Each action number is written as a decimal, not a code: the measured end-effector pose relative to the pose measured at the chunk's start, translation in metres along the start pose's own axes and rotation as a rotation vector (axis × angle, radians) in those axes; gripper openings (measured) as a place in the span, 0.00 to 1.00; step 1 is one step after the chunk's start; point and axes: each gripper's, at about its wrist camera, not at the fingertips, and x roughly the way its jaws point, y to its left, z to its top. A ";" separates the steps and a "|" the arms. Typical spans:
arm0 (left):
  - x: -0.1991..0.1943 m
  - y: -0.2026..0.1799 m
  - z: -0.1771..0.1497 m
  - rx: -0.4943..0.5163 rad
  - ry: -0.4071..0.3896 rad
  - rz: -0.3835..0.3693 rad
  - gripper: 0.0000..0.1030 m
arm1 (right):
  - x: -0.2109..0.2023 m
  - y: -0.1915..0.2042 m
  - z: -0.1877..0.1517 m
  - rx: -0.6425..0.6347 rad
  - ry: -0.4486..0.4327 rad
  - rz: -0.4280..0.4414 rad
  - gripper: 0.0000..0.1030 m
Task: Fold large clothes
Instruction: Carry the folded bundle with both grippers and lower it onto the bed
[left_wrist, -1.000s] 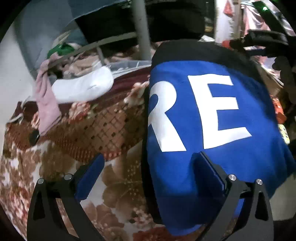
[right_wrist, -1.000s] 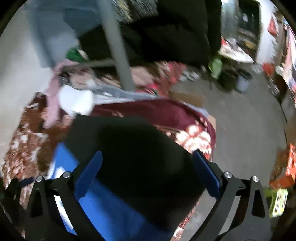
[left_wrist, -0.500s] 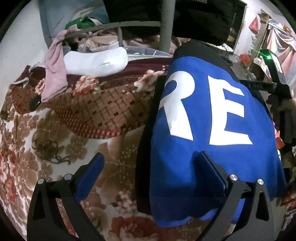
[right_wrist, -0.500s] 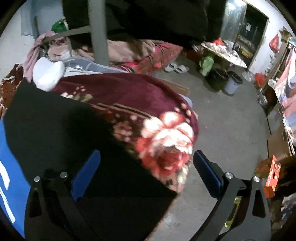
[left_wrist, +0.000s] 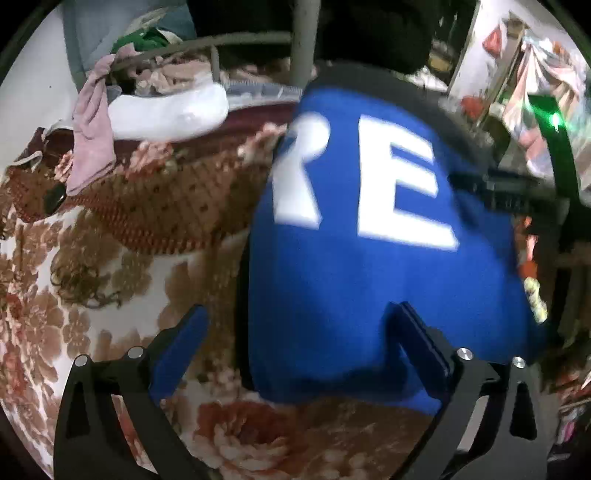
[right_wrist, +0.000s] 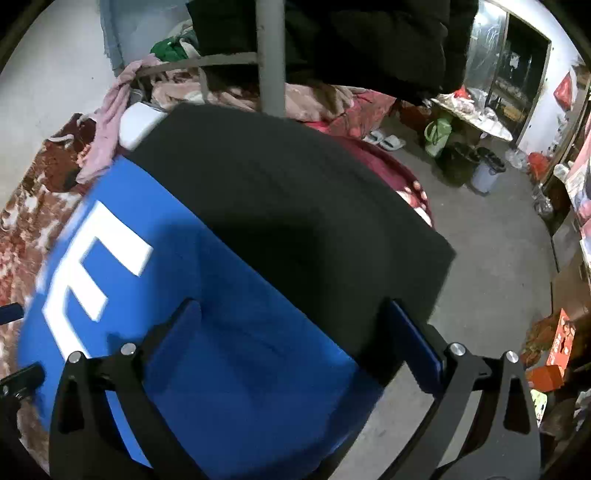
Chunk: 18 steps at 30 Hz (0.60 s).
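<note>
A folded garment, blue (left_wrist: 354, 280) with white letters "RE" and a black upper part (right_wrist: 295, 206), lies on the floral bedspread (left_wrist: 74, 295). My left gripper (left_wrist: 299, 343) is open, with its right finger over the garment's near blue edge and its left finger over the bedspread. My right gripper (right_wrist: 295, 336) is open and low over the garment, with the blue part under its left finger and the black part by its right finger. The right gripper's black frame (left_wrist: 517, 192) shows past the garment in the left wrist view.
A grey metal pole (right_wrist: 271, 55) and rail stand behind the garment. A white pillow (left_wrist: 166, 110), a pink cloth (left_wrist: 92, 133) and piled clothes lie at the back. To the right the bed ends at a concrete floor (right_wrist: 480, 258) with buckets, slippers and boxes.
The right gripper has swung left, back over the garment, so the blue part with the letter now fills its view. The left gripper's view shifted slightly; both stay open.
</note>
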 end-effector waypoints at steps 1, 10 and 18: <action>0.005 0.002 -0.008 -0.003 0.016 -0.005 0.96 | 0.004 -0.006 -0.003 0.004 -0.004 -0.001 0.95; -0.040 0.008 -0.016 -0.044 -0.024 0.038 0.94 | -0.026 -0.043 -0.014 0.008 -0.012 -0.042 0.95; -0.023 0.002 0.160 -0.140 -0.159 -0.092 0.95 | -0.069 0.011 -0.067 -0.077 0.005 0.063 0.95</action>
